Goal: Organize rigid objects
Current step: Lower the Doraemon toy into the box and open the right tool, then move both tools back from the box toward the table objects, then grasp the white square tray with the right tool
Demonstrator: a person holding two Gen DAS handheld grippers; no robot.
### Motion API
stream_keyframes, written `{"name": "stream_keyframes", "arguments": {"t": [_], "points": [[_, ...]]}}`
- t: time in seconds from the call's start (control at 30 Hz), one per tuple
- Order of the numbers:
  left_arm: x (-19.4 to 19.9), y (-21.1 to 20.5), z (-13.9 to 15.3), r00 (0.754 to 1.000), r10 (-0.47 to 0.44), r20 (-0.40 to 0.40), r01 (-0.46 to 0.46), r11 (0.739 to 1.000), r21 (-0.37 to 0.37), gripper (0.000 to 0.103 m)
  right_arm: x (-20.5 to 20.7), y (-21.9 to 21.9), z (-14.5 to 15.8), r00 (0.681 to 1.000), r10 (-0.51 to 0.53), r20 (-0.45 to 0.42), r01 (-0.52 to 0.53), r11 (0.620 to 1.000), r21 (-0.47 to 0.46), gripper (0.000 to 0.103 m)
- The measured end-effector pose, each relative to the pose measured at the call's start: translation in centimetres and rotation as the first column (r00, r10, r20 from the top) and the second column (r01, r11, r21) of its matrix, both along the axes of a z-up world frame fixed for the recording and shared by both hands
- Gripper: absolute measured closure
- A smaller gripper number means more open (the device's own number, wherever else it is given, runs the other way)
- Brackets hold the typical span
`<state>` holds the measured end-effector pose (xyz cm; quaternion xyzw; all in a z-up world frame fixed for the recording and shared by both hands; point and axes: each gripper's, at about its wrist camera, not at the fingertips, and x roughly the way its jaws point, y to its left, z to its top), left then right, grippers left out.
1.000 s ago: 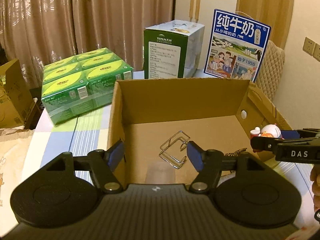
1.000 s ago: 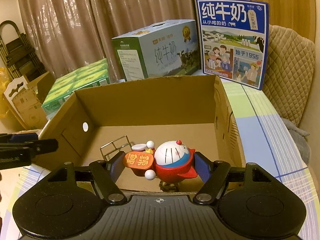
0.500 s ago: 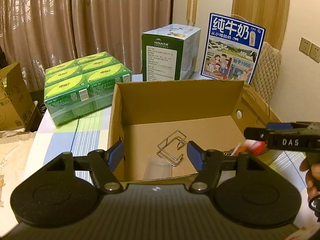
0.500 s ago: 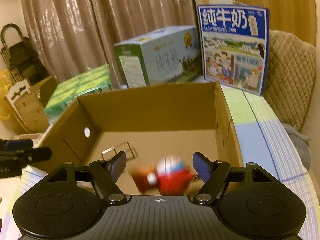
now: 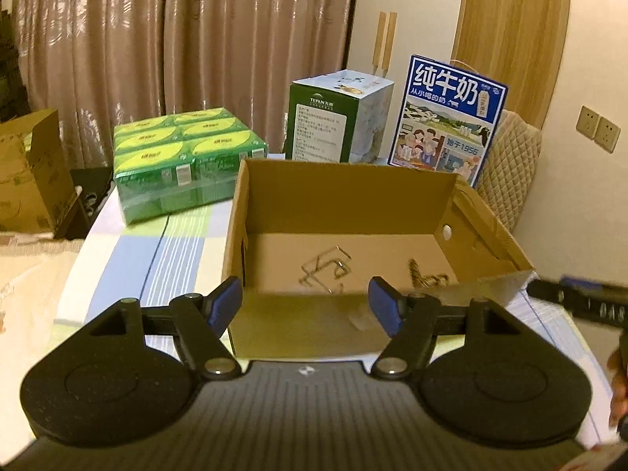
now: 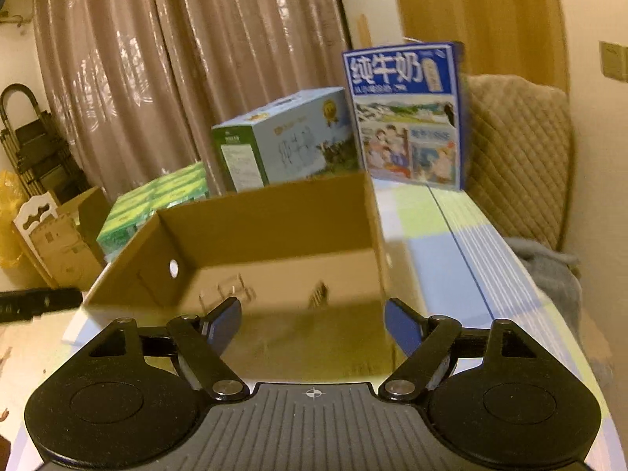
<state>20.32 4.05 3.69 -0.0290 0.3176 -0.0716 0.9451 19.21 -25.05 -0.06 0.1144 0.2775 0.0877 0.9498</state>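
Note:
An open cardboard box point(image 5: 345, 192) stands on the checked tablecloth; it also shows in the right wrist view point(image 6: 267, 219). Inside lie a wire rack point(image 5: 325, 269) and a small dark patterned object point(image 5: 428, 276). The red and white toy figure is out of sight, hidden behind the box's near wall. My left gripper point(image 5: 304, 306) is open and empty in front of the near wall. My right gripper point(image 6: 312, 324) is open and empty, outside the box; its fingers point(image 5: 581, 300) reach in from the right in the left wrist view.
A green shrink-wrapped pack point(image 5: 184, 161), a green-white milk carton point(image 5: 337, 117) and a blue milk box point(image 5: 447, 117) stand behind the cardboard box. A quilted chair back point(image 6: 518, 157) is at the right. Cardboard boxes point(image 5: 27, 172) sit left of the table.
My right gripper opened and dropped the toy figure into the box, then drew back and up. My left gripper also pulled back from the box.

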Motion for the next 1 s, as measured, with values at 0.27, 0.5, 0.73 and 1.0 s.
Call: {"name": "stream_keyframes", "arguments": {"t": [0.27, 0.5, 0.73, 1.0], "points": [[-6.1, -0.7, -0.7, 1.0, 0.018, -0.019, -0.019, 0.999, -0.026, 0.033, -8.4, -0.8, -1.7, 0.998, -0.033, -0.061, 0.033, 0.999, -0.006, 0.025], [-10.5, -1.0, -1.4, 0.999, 0.034, -0.043, -0.036, 0.999, -0.039, 0.032, -13.8, -1.3, -2.7, 0.996, -0.015, -0.09, 0.012, 0.999, -0.033, 0.025], [-13.7, -1.6, -1.8, 0.998, 0.011, -0.067, -0.013, 1.0, -0.027, 0.032, -16.2, -1.4, -2.9, 0.995, 0.037, -0.088, -0.042, 0.998, -0.052, 0.025], [-14.5, -2.3, -1.6, 0.998, -0.014, -0.069, 0.014, 1.0, -0.006, 0.032, -16.6, -0.8, -2.7, 0.993, 0.082, -0.085, -0.087, 0.994, -0.059, 0.025]]}}
